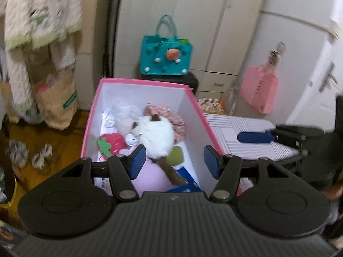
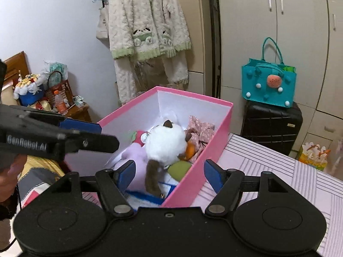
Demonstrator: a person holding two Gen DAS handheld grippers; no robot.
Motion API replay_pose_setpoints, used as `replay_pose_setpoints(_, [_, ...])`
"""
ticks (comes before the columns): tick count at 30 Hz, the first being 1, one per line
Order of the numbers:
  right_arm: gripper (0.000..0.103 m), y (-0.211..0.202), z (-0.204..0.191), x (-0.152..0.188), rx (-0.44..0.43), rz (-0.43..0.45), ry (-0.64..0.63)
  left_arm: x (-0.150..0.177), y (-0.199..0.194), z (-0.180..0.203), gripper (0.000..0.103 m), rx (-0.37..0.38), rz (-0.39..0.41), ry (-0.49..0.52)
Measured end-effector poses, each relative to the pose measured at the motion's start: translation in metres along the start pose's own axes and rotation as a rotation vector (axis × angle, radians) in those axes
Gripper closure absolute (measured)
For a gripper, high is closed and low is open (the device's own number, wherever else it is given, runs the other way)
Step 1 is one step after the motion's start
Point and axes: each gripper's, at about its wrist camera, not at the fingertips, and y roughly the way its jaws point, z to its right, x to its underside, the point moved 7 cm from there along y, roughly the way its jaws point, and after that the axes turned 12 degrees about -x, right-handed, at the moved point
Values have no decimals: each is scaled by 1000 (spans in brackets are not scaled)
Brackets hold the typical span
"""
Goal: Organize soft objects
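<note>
A pink box [image 1: 145, 82] [image 2: 193, 96] with white walls holds several soft things. On top lies a white plush cat [image 1: 156, 137] [image 2: 165, 141] with a brown tail. Around it are a strawberry plush [image 1: 113, 142], a pale pink plush [image 1: 150, 177] [image 2: 135, 154], a green cushion [image 1: 175, 157] [image 2: 179, 168] and floral fabric [image 1: 169, 113] [image 2: 199, 130]. My left gripper [image 1: 174, 161] hovers open over the box's near end, holding nothing. My right gripper [image 2: 169, 175] is open above the box's near right wall, also empty. Each view shows a blue pad [image 1: 255, 137] [image 2: 81, 126] of the other gripper.
A teal felt bag [image 1: 165, 57] [image 2: 269, 83] stands on a black suitcase [image 2: 272, 126] behind the box. A striped surface [image 1: 235, 128] [image 2: 278, 171] lies right of it. Fleece clothes [image 2: 148, 25] hang at the back. A brown paper bag [image 1: 57, 100] and slippers [image 1: 40, 156] sit on the floor.
</note>
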Motion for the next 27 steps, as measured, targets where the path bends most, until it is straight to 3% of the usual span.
replay_pose_setpoints(4, [28, -30, -6, 0, -9, 41, 18, 5, -21, 16, 44, 4, 33, 31])
replay_pose_setpoints(7, [22, -48, -8, 3, 32, 48, 11, 7, -34, 25, 41, 9, 52, 49])
replay_pose_setpoints(13, [13, -79, -2, 20, 106, 61, 54, 12, -48, 33, 19, -50, 75, 40])
replay_pose_setpoints(20, [4, -98, 7, 39, 272, -18, 93, 18, -54, 44, 10, -95, 79, 39])
replay_pose_setpoints(23, [4, -106, 5, 46, 361, -88, 30, 24, -57, 46, 7, -111, 71, 28])
replay_pose_setpoints(25, [4, -119, 4, 49, 405, -60, 13, 28, -60, 47, 2, -135, 68, 22])
replay_pose_setpoints(27, [4, -131, 3, 51, 392, -15, 38, 31, -61, 50, 0, -165, 51, 39])
